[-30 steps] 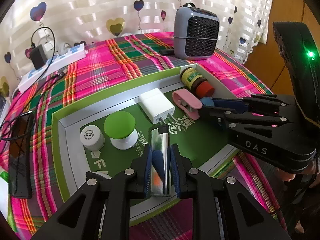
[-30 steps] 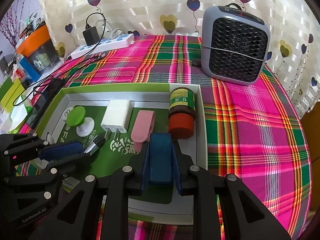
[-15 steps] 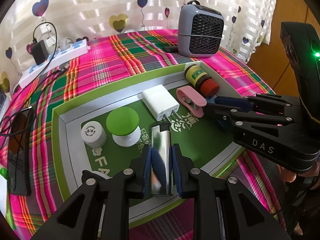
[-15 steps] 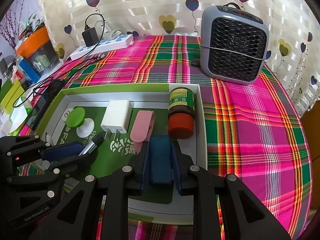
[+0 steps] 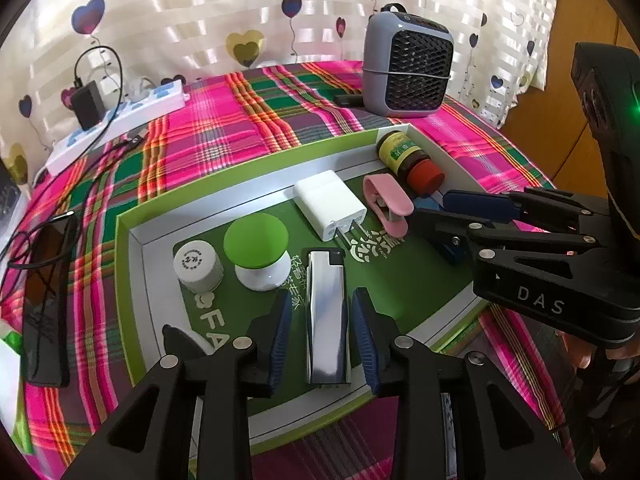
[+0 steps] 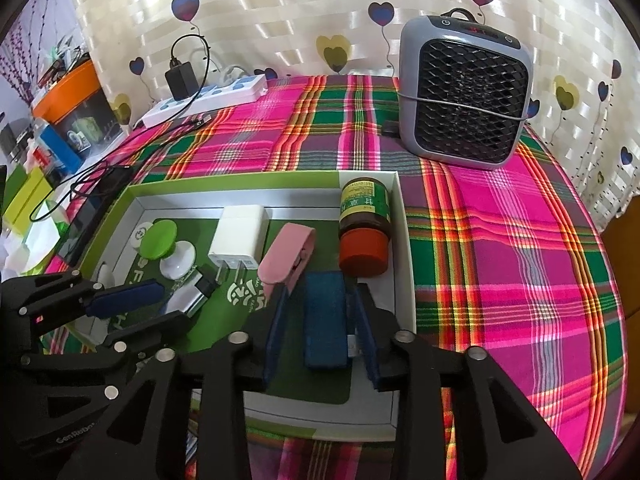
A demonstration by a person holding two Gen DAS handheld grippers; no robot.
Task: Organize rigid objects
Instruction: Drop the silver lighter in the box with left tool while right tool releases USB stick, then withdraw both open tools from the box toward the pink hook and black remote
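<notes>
A green-rimmed box tray [image 5: 132,216] [image 6: 404,240] lies on the plaid table. Inside lie a silver lighter [image 5: 326,316] [image 6: 192,294], a dark blue block [image 6: 325,320], a white charger [image 5: 330,204] [image 6: 240,234], a pink clip [image 5: 387,200] [image 6: 286,254], a brown bottle with a red cap [image 5: 410,160] [image 6: 364,224], a green-topped white knob [image 5: 258,248] [image 6: 160,240] and a white cap [image 5: 196,260]. My left gripper [image 5: 320,336] [image 6: 156,300] is open, jaws either side of the lighter. My right gripper [image 6: 320,324] [image 5: 452,216] is open, jaws either side of the blue block.
A grey fan heater [image 5: 408,68] [image 6: 464,92] stands behind the tray. A white power strip with a black adapter [image 5: 116,120] [image 6: 208,94] lies at the back left. A black phone with cables [image 5: 46,304] lies left of the tray. Boxes [image 6: 68,108] stand at the far left.
Both grippers have opened. The left let go of the silver lighter and the right let go of the blue block; both now lie on the tray floor.
</notes>
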